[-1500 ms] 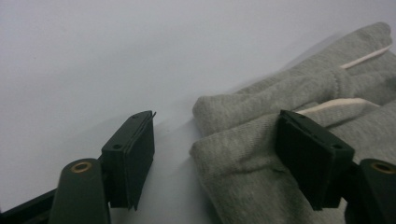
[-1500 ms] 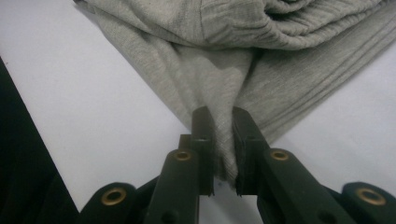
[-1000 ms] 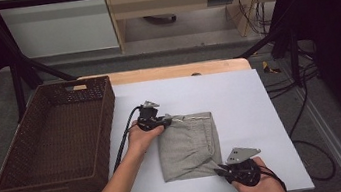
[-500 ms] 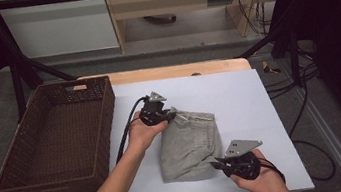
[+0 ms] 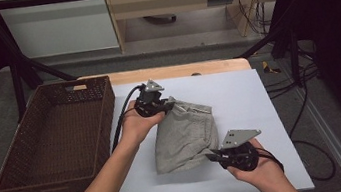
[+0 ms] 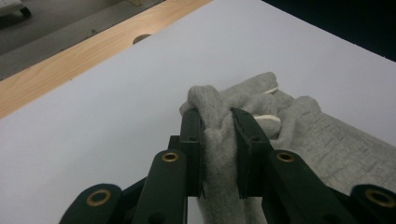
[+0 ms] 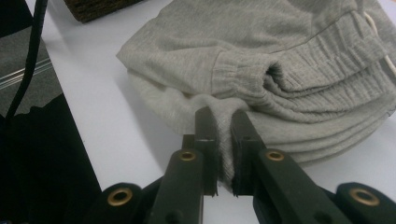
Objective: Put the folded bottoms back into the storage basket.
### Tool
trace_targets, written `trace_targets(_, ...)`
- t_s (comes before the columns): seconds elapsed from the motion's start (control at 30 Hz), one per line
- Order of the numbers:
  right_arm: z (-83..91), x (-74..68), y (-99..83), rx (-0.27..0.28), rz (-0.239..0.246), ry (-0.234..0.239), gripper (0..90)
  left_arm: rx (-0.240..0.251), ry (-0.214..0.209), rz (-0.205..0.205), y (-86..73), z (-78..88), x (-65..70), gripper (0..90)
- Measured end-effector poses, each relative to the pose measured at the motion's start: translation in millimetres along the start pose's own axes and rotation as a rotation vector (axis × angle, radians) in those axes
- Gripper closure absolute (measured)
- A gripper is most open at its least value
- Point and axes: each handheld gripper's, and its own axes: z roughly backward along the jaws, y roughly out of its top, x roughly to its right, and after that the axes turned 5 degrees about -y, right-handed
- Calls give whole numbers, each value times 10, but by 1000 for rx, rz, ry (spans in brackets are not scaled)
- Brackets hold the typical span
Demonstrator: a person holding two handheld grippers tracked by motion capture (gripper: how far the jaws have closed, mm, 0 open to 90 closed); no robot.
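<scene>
Left gripper (image 5: 169, 107) clamped on the grey shorts (image 5: 187, 136) at the waistband end. Right gripper (image 5: 211, 156) clamped on the opposite folded edge. Basket (image 5: 14, 168) sits beyond the left gripper.

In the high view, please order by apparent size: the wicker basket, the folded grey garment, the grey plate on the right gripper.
1. wicker basket
2. folded grey garment
3. grey plate on the right gripper

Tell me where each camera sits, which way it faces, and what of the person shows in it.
High view: above the person's side, looking forward and down on the table; both forearms, left gripper, right gripper.
Left gripper view: rides the left gripper, looking along its jaws clamped on the grey folded garment.
Right gripper view: rides the right gripper, jaws pinching the garment's edge.
All three share the garment; high and right gripper views share the wicker basket.
</scene>
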Motion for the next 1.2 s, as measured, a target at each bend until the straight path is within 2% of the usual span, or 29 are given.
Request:
trace_targets(0.47, -33, -41, 175, 16, 14, 15, 844, 14, 25, -17, 110, 255, -37, 759)
trace_targets(0.9, -51, -46, 334, 11, 49, 33, 845, 23, 43, -21, 190, 422, -62, 759)
trace_targets(1.2, -36, -38, 426, 24, 47, 41, 844, 30, 60, -29, 259, 537, -78, 759)
